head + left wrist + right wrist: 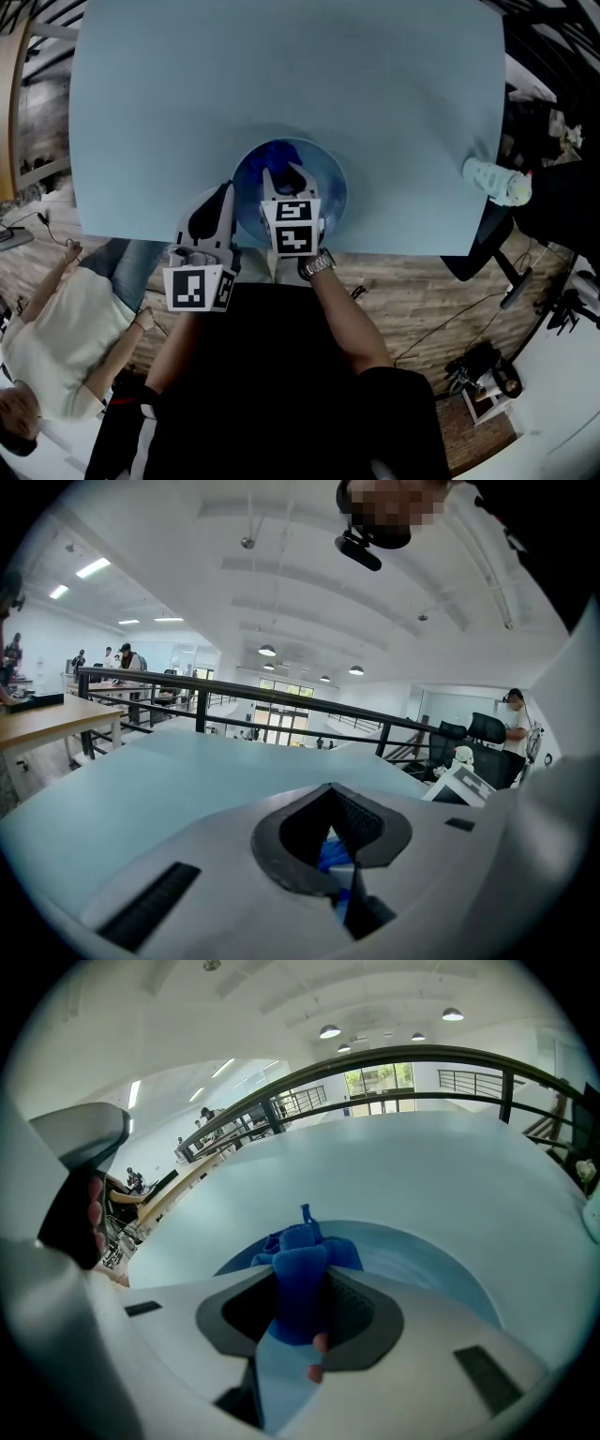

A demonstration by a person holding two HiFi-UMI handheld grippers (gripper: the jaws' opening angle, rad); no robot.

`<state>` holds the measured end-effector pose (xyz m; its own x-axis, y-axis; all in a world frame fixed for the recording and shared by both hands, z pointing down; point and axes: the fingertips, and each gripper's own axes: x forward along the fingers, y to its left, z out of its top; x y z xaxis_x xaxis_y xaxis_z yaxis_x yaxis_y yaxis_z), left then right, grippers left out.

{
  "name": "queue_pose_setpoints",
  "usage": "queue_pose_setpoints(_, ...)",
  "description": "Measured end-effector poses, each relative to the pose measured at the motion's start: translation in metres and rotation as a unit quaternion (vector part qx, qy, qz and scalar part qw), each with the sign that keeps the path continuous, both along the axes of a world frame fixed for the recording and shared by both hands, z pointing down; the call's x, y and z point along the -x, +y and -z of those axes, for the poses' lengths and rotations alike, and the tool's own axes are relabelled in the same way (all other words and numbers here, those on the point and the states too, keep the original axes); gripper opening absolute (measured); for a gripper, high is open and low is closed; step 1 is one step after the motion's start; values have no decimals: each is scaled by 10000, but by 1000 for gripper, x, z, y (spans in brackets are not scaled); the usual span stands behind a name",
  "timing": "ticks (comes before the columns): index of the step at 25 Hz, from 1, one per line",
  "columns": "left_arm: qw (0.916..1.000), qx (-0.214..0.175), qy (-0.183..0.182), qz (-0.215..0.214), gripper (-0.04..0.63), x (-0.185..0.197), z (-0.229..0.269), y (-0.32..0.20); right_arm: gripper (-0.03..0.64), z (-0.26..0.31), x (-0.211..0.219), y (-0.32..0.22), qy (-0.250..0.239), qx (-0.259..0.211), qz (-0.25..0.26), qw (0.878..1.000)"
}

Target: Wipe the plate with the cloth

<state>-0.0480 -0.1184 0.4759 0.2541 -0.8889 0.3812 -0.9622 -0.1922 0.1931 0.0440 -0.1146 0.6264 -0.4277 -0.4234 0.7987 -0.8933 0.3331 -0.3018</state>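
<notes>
A round blue plate lies at the near edge of the pale blue table. My right gripper hangs over the plate's middle, shut on a bunched blue cloth that touches the plate's far-left inside. In the right gripper view the cloth fills the jaws and spills onto the plate. My left gripper is at the plate's left rim. In the left gripper view its jaws are nearly together, with a sliver of blue, seemingly the plate's rim, between them.
A small white and green soft toy lies at the table's right edge. A person in a light top sits low at the left, by the table's near edge. Black chair legs and cables are on the wooden floor to the right.
</notes>
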Motion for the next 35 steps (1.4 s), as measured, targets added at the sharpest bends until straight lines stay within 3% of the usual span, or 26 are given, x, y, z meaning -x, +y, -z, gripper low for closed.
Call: queue_pose_setpoints(35, 9999, -116, 26, -5, 2, -8, 10, 29, 118, -1, -81, 9, 710, 176, -962, 9927)
